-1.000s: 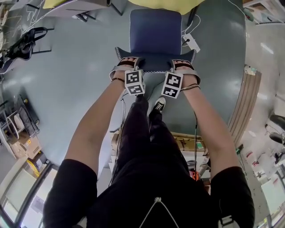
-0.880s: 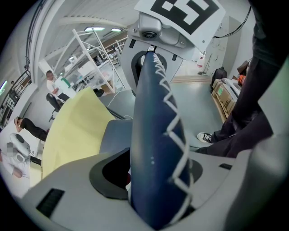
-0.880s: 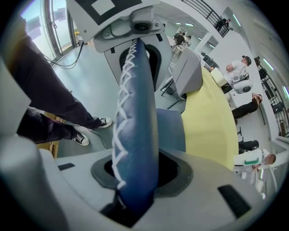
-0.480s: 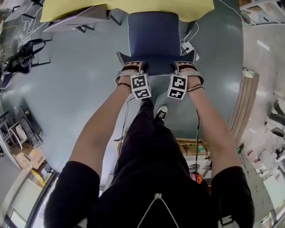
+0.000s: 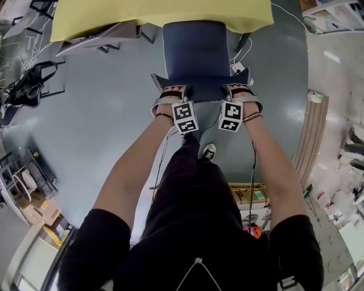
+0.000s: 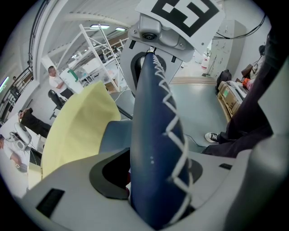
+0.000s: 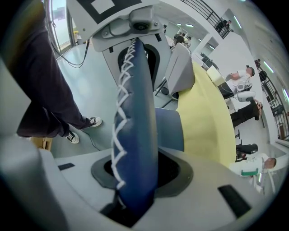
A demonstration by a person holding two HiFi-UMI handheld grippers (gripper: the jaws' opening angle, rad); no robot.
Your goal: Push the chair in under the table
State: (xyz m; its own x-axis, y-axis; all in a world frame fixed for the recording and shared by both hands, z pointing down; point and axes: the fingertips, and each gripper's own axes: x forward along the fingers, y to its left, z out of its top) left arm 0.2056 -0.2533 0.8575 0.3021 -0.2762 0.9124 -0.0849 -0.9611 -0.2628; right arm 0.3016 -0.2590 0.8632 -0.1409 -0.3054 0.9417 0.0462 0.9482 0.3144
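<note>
The chair has a dark blue seat (image 5: 196, 48) and a blue backrest (image 5: 200, 85) with white zigzag stitching. Its seat's far end reaches under the yellow table (image 5: 165, 14). My left gripper (image 5: 172, 92) is shut on the left part of the backrest's top edge. My right gripper (image 5: 242, 92) is shut on the right part. In the left gripper view the backrest (image 6: 156, 144) fills the gap of the left gripper (image 6: 153, 198). The right gripper view shows the backrest (image 7: 135, 135) wedged in the right gripper (image 7: 135, 194), with the table (image 7: 205, 122) just beyond the seat.
A grey chair (image 5: 96, 34) stands under the table's left part. A power strip (image 5: 239, 67) with a cable lies on the floor right of the seat. A black bag (image 5: 25, 85) sits far left, cardboard boxes (image 5: 250, 196) behind me. My shoe (image 5: 209, 152) is just behind the chair.
The chair has slid away from me toward the table, and the yellow tabletop now covers the seat's far edge. Both grippers moved forward with the backrest, still clamped on it.
</note>
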